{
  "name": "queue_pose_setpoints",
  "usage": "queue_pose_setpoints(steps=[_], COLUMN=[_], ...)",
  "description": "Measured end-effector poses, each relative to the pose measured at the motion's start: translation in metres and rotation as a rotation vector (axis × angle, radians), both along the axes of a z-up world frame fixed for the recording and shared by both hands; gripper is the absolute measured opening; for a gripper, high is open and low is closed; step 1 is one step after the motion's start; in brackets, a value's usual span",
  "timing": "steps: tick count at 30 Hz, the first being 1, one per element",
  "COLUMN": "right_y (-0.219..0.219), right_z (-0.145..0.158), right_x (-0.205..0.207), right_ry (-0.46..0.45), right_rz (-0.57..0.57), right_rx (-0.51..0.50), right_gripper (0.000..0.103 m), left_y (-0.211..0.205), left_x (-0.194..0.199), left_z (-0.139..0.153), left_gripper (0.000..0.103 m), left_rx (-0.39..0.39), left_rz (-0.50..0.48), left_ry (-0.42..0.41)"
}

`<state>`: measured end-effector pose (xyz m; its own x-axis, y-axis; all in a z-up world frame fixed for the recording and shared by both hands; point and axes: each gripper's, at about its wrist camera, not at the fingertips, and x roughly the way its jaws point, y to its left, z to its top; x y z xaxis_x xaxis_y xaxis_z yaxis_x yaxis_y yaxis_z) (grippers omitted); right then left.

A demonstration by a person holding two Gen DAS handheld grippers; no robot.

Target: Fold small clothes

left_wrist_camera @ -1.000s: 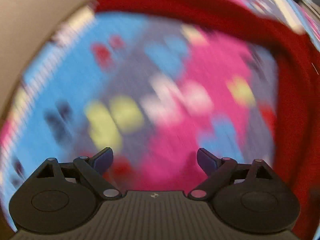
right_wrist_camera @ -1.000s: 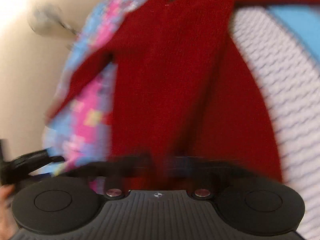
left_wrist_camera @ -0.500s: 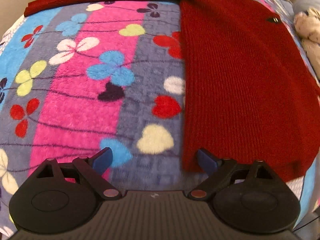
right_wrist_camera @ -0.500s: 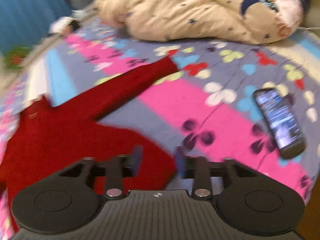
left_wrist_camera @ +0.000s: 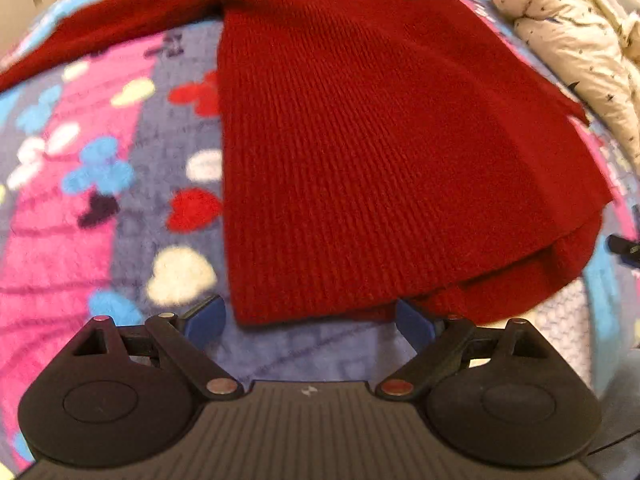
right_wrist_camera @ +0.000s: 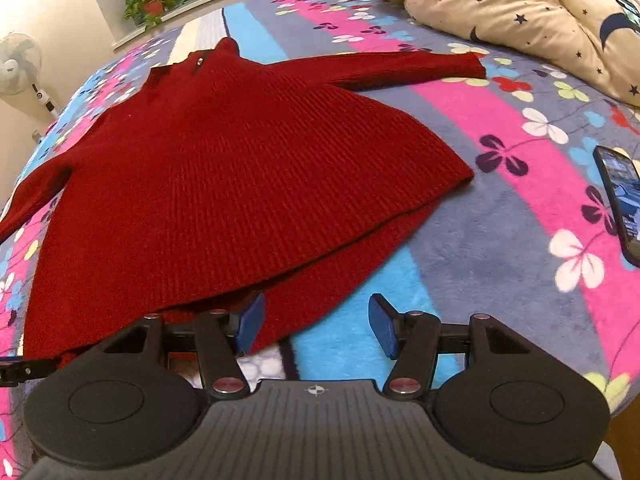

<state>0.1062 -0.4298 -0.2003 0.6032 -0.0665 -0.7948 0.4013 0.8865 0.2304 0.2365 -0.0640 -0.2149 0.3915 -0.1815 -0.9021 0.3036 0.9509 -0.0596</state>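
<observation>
Fingers of both grippers stand apart with nothing clamped between them: the left gripper [left_wrist_camera: 310, 320] gapes wide at the sweater's hem in the lower centre of its frame, while the right gripper [right_wrist_camera: 316, 326], whose jaws have just been opening, sits at a middling spread with only blanket between its pads. One red knit sweater [right_wrist_camera: 224, 168] lies flat on the bed, collar toward the top of both frames, its two sleeves stretched out to either side. Its hem edge runs along the bottom of the picture, the right gripper's left fingertip [right_wrist_camera: 250, 322] overlapping a lower layer of fabric that peeks out beneath the top layer. One flowered blanket [right_wrist_camera: 500, 208] in pink, blue and grey stripes spreads bare to the right of the garment. One phone [right_wrist_camera: 622, 200] lies at the right edge, well apart from the sweater. One star-print quilt [right_wrist_camera: 520, 12] is bunched at upper right, near the sleeve's cuff. One fan [right_wrist_camera: 18, 68] and one potted plant [right_wrist_camera: 150, 2] stand at upper left.
</observation>
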Motion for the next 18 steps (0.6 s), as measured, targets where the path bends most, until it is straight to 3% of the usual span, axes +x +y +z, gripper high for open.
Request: queue_pose_setpoints(steps=[2,7,9,11,15,18], right_y=[0.002,-0.003,-0.005,-0.005,-0.004,-0.001], right_z=[0.0,-0.004,-0.005,-0.006,-0.01,-0.011], right_x=[0.001,0.0,-0.001,-0.002,-0.003,-0.004], right_ry=[-0.004,-0.006,-0.001,0.003,0.013,0.019], right_rz=[-0.001,-0.016,-0.019,-0.021,-0.03,-0.025], right_rx=[-0.005,-0.005,-0.003,0.0,0.018,0.026], right_gripper=[0.059,0.059,0.059,0.059,0.06,0.06], left_y=[-0.002,0.033,0.044,0.039,-0.001,-0.03], left_x=[0.005,0.027,0.03,0.021,-0.002,-0.009], left_z=[-0.003,0.0,0.003,0.01,0.015,0.007], left_gripper=[0.094,0.094,0.094,0.094,0.094,0.096], left_rx=[0.06,0.052,-0.016,-0.06,-0.075,-0.017], left_rz=[0.034,0.261,0.28,0.217,0.041,-0.018], left_ry=[-0.039,-0.051,-0.007,-0.008,-0.02,-0.042])
